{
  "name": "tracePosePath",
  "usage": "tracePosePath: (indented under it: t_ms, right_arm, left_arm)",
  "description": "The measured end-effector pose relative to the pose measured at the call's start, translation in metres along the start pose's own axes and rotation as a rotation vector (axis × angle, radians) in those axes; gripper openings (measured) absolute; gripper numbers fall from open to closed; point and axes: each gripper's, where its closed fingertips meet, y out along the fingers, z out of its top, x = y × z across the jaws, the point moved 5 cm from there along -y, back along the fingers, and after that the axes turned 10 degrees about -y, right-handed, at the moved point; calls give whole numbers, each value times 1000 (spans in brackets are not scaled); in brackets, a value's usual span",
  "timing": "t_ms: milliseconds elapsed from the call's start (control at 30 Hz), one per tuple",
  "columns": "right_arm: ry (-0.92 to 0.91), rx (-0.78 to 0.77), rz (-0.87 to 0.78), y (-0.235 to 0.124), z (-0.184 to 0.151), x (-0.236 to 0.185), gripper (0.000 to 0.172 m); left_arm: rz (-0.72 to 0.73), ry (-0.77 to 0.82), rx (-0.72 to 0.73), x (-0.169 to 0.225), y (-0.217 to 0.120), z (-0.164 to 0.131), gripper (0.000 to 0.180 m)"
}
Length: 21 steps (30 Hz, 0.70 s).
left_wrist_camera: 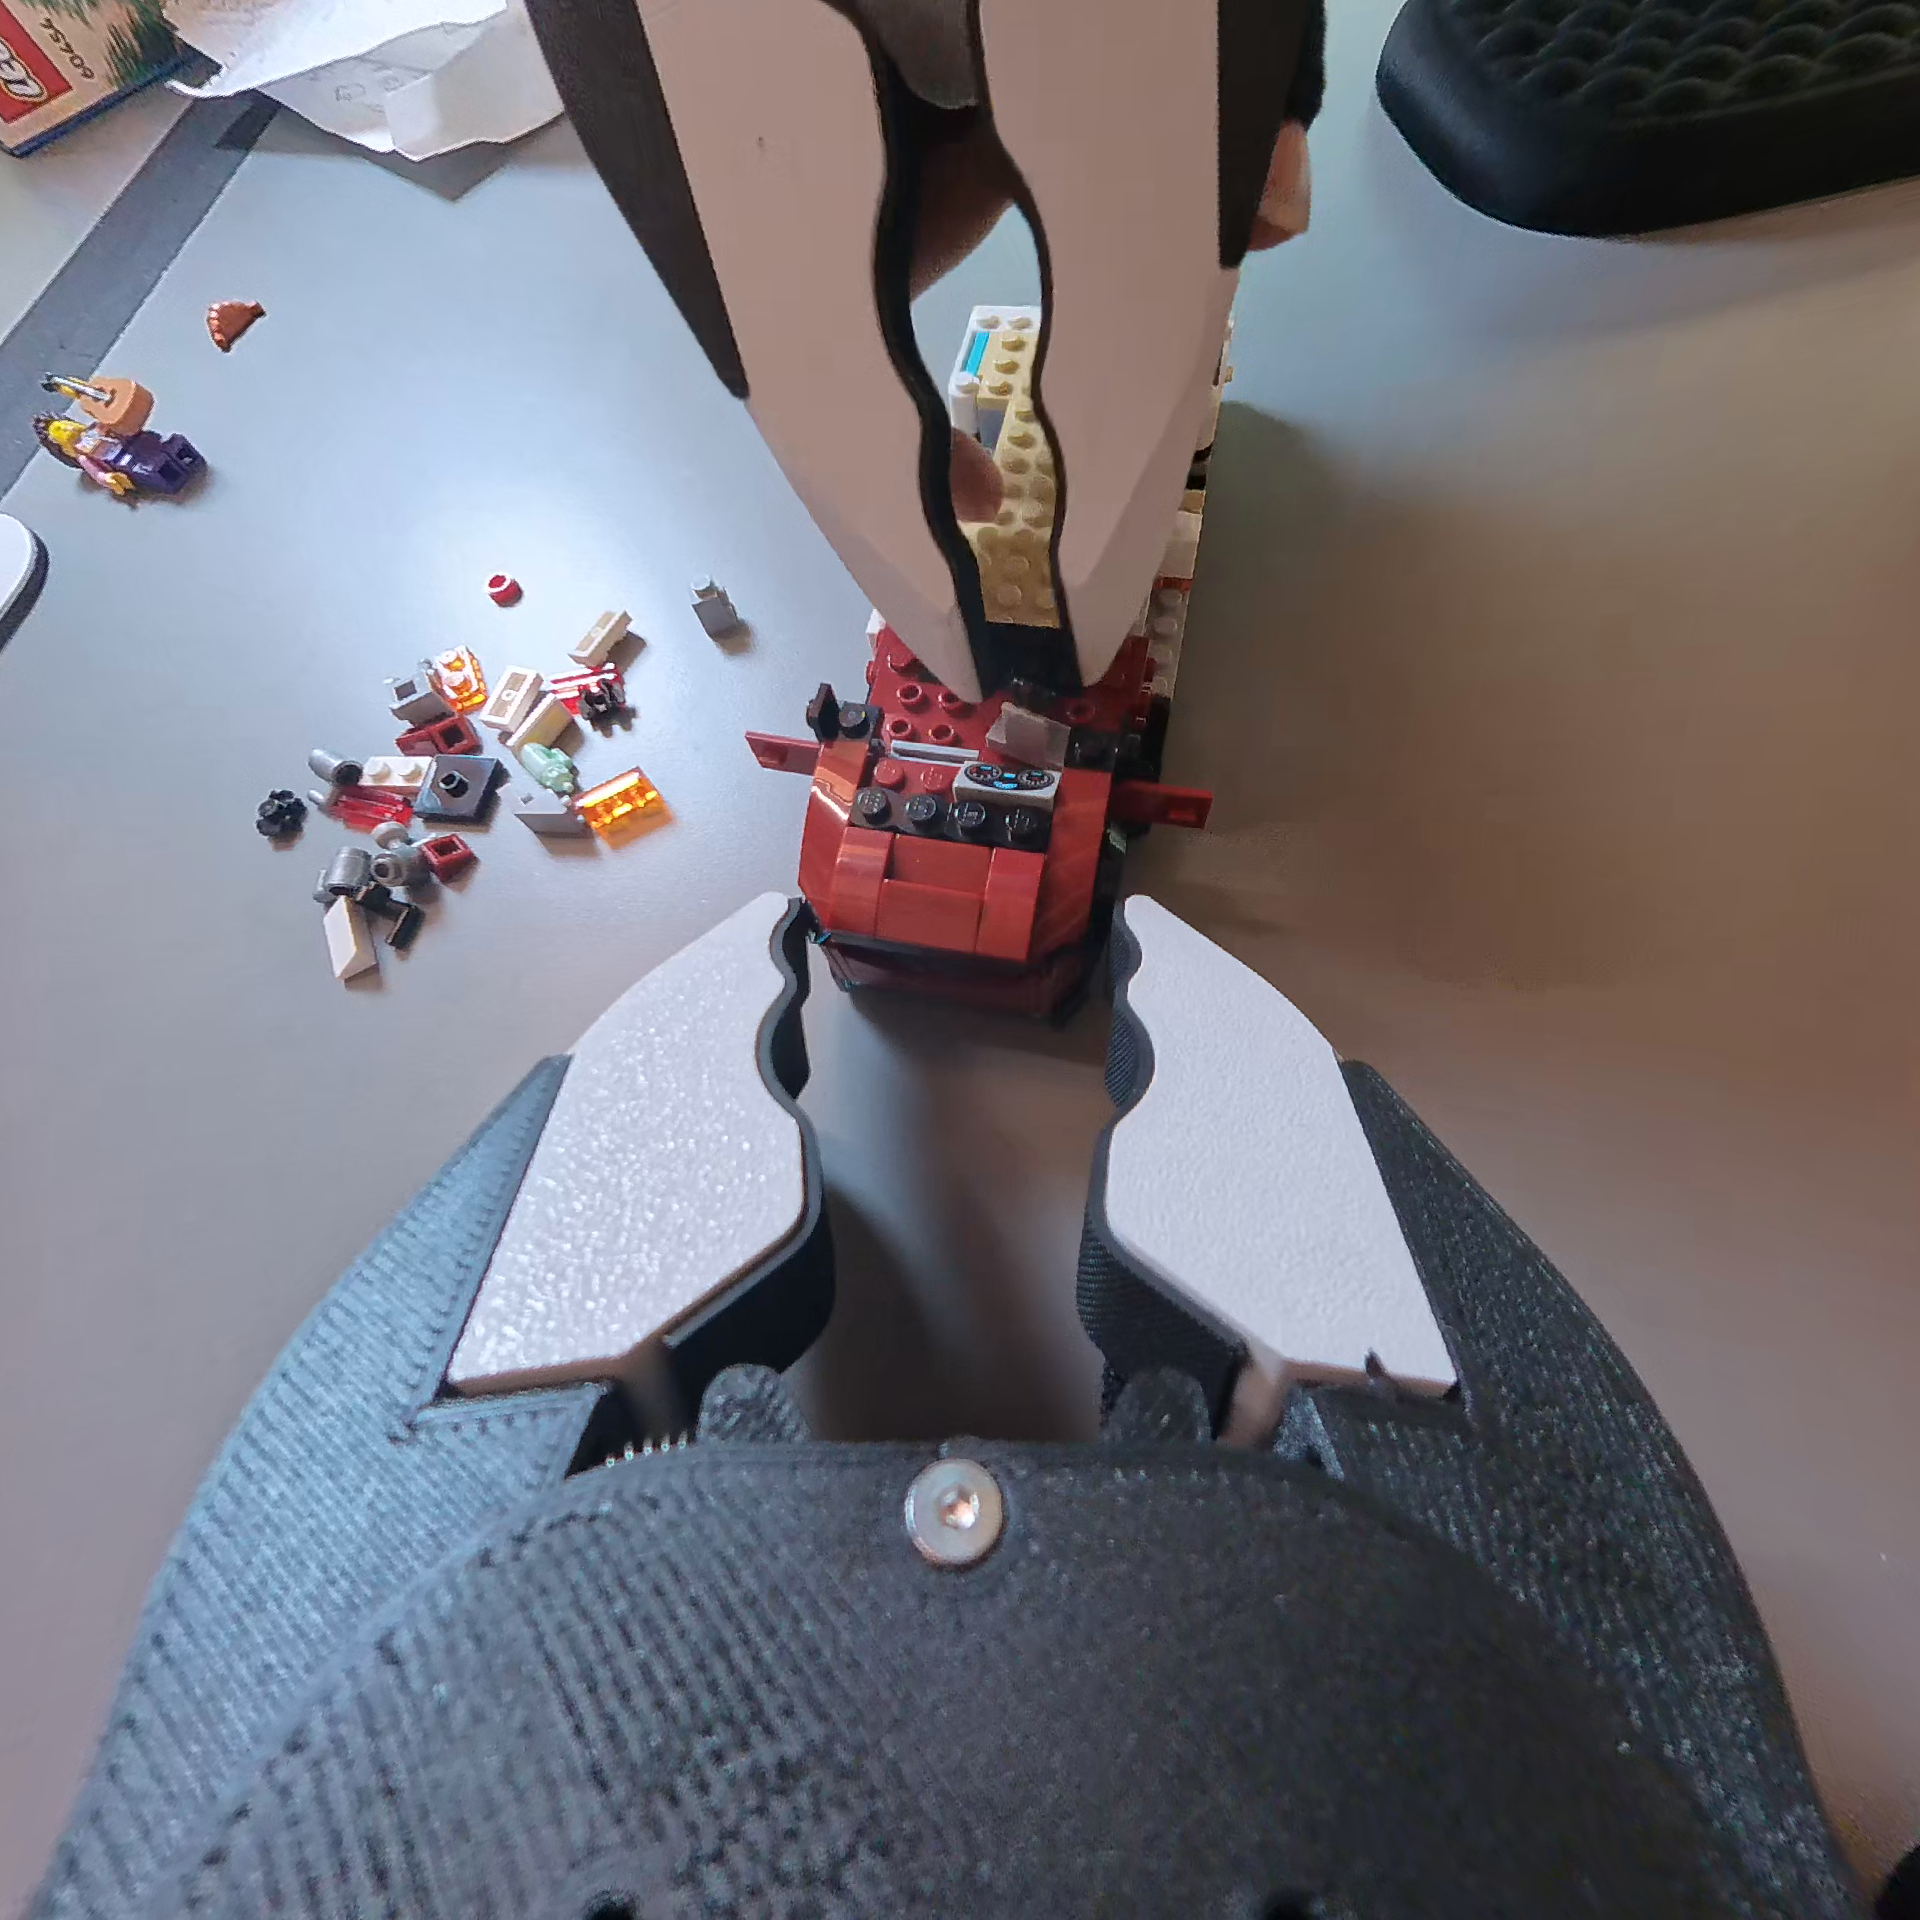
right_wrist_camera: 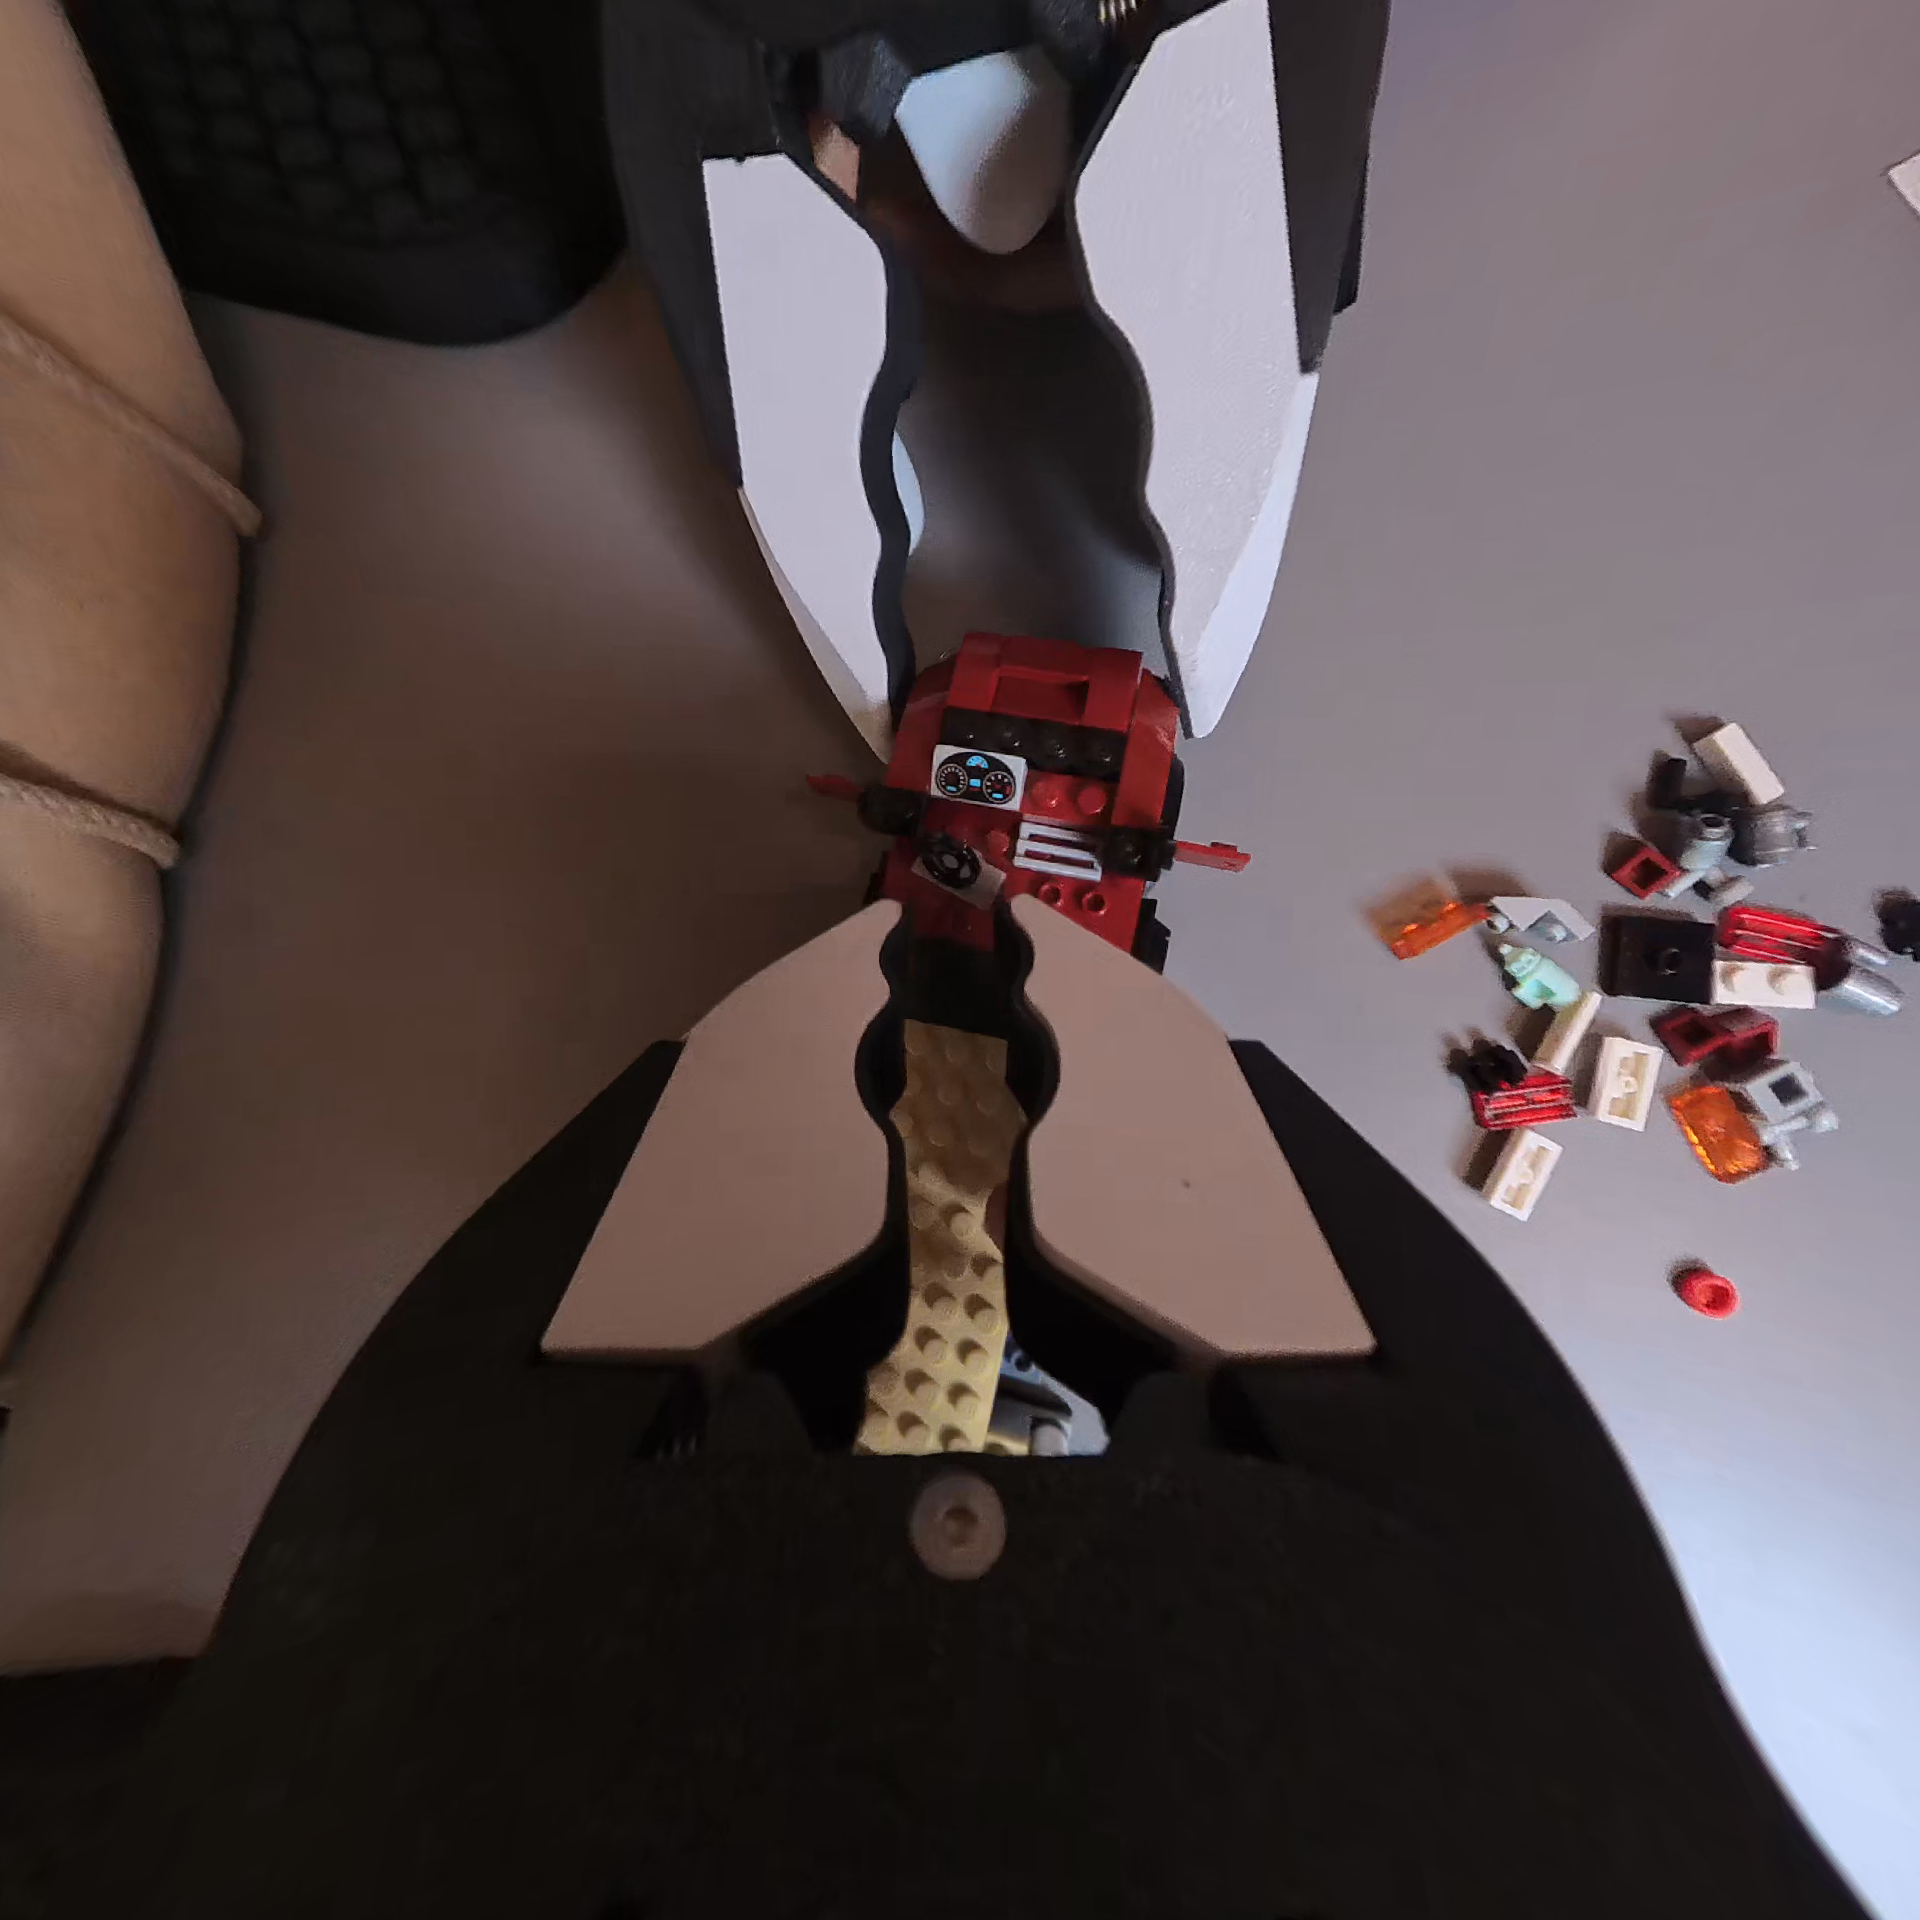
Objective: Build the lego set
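Closest in the left wrist view, the left claw (left_wrist_camera: 961,935) stands wide, its fingertips flanking and seemingly touching the front of a red brick truck (left_wrist_camera: 961,831) on the grey tabletop (left_wrist_camera: 1507,935). Beyond, the right claw (right_wrist_camera: 951,914) is narrow above the truck's cab, nothing plainly gripped. Loose bricks (left_wrist_camera: 468,769) lie scattered nearby.

Even daylight is cast from one side; soft shadows are thrown across the table (left_wrist_camera: 1507,644). Edges are bent by wide-angle distortion; slight blur is seen.
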Motion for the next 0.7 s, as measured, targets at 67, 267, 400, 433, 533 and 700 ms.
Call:
tracePosePath:
  t_ms: [67,267,400,433,533,700]
  right_arm:
    - [-5,-27,3,2,-2,1,11]
    - [-19,-35,-30,4,2,3,4]
    - [-30,-22,-62,4,4,3,3]
    - [-40,-17,-77,4,4,2,3]
    - [-80,-9,-123,4,4,0,3]
    - [-114,0,-169,5,2,-4,5]
  left_arm:
    - [1,0,0,0,0,0,55]
    - [-1,0,0,0,0,0,55]
    - [-2,1,0,0,0,0,55]
    - [-2,1,0,0,0,0,55]
    - [-3,0,0,0,0,0,55]
    - [-2,1,0,0,0,0,55]
